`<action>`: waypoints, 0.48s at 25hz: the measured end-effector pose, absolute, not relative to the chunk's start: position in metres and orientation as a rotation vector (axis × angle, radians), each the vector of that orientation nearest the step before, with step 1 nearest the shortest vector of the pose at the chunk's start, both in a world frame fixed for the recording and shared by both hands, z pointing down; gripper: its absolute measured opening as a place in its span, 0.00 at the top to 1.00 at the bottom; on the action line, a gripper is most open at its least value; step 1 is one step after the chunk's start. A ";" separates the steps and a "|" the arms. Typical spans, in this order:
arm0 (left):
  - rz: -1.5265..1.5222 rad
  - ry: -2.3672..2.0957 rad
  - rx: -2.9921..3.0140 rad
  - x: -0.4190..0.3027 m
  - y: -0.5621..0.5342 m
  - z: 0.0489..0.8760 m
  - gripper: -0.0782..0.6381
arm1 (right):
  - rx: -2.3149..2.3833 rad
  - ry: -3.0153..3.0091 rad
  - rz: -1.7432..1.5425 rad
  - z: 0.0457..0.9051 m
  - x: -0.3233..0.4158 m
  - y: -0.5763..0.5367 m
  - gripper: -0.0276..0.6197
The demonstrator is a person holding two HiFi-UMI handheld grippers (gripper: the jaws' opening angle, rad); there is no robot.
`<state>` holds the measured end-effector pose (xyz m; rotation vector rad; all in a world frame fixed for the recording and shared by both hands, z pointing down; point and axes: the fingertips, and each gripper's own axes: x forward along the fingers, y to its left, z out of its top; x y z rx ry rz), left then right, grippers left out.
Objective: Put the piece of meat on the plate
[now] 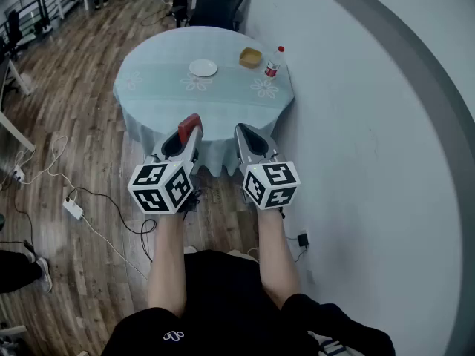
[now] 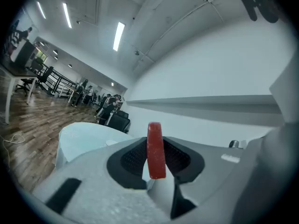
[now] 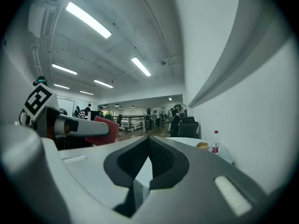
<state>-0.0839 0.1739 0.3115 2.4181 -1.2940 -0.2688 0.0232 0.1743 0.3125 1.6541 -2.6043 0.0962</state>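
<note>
Meat: the flat red piece of meat [image 2: 156, 149] stands on edge between the jaws of the left hand-held gripper [image 1: 187, 133], up in the air and touching no surface.
Left hand-held gripper: pinching the meat, with both dark pads pressed on its faces; held level, pointing towards the desk.
Right hand-held gripper [image 3: 149, 146]: jaws pressed together with nothing between them; held level just beside the left one.
Plate: the small white round plate [image 1: 202, 67] lies bare on the round desk under a pale blue cloth [image 1: 156, 95], on the far half of the top.
Gap: the person stands back from the desk, so the meat is well apart from the plate, with wooden floor and the near edge of the cloth between them.
Other things on the desk: a tan shallow bowl [image 1: 250, 57] and a clear plastic bottle with a red label [image 1: 274, 62], both to the right of the plate and apart from it.
Done, judging by this: the meat is picked up and gripped firmly.
Left to do: carry it to the desk, bring it over the plate, lower it and let go.
Progress: early to middle; placing has not begun.
</note>
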 end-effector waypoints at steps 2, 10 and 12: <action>-0.266 -1.287 2.413 -0.087 0.171 0.318 0.76 | 1.682 -2.578 0.118 0.319 0.022 0.171 0.94; -0.226 -1.232 2.397 -0.103 0.150 0.339 0.76 | 1.827 -2.492 0.211 0.340 0.025 0.153 0.94; -0.220 -1.214 2.409 -0.104 0.147 0.340 0.76 | 1.841 -2.479 0.198 0.338 0.021 0.148 0.94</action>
